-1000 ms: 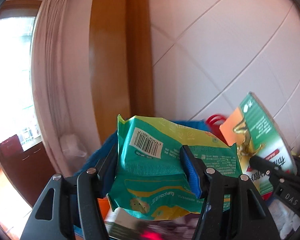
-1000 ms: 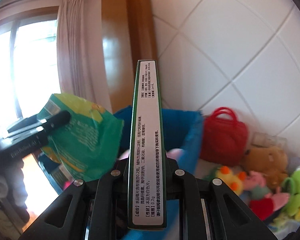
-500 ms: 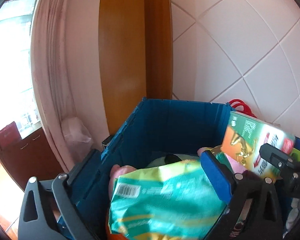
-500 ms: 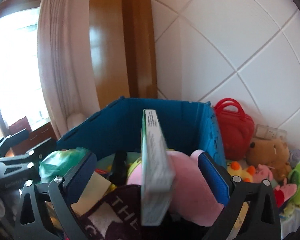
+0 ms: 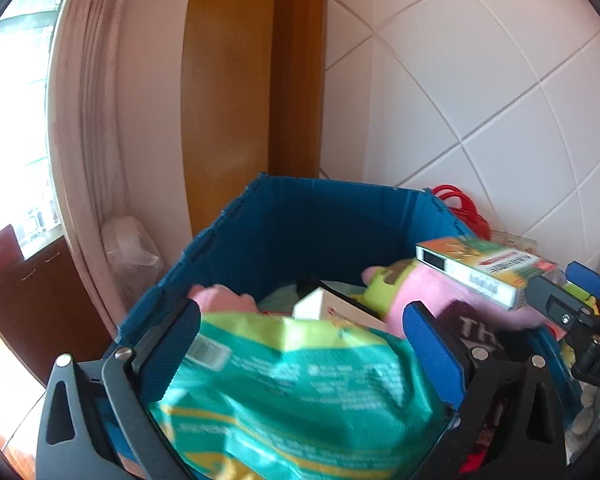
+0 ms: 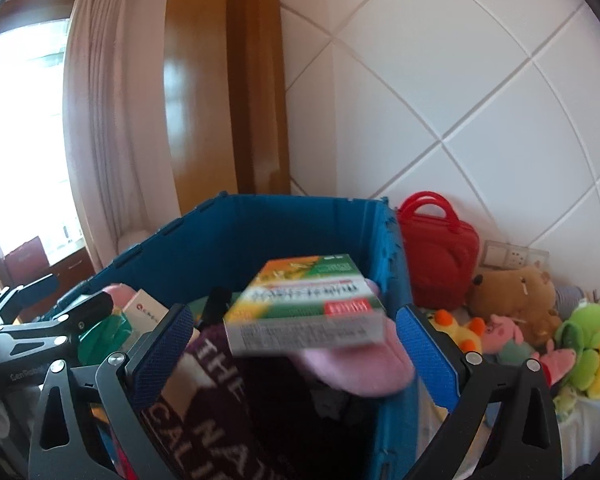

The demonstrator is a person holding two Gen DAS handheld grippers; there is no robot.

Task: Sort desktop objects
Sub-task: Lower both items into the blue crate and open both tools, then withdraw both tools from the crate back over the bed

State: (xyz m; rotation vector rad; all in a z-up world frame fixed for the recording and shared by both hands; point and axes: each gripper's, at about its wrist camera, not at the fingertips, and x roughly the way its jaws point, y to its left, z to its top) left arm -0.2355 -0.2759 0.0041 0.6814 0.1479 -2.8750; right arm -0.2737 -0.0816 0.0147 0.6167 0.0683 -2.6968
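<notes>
My left gripper (image 5: pixel 302 344) stands open over the blue crate (image 5: pixel 320 220). A green snack bag (image 5: pixel 300 384) lies loose between its blue pads (image 5: pixel 432 356) on top of the crate's contents. My right gripper (image 6: pixel 296 344) is open too, above the same crate (image 6: pixel 260 232). A green and orange box (image 6: pixel 308 308) lies flat and blurred just beyond its fingers on a pink plush (image 6: pixel 352 372). The left wrist view shows that box (image 5: pixel 488 272) at the right, with the right gripper (image 5: pixel 580 312) behind it.
The crate is filled with a pink plush (image 5: pixel 420 292), a dark printed cloth (image 6: pixel 220 400) and a small white box (image 5: pixel 312 304). A red bag (image 6: pixel 440 256) and several plush toys (image 6: pixel 516 296) sit to its right by the tiled wall. A curtain (image 6: pixel 100 140) hangs at the left.
Both grippers have opened. The snack bag dropped out of the left one into the crate. The box left the right one, tipped from upright to flat and landed on the pink plush. Both hands sank.
</notes>
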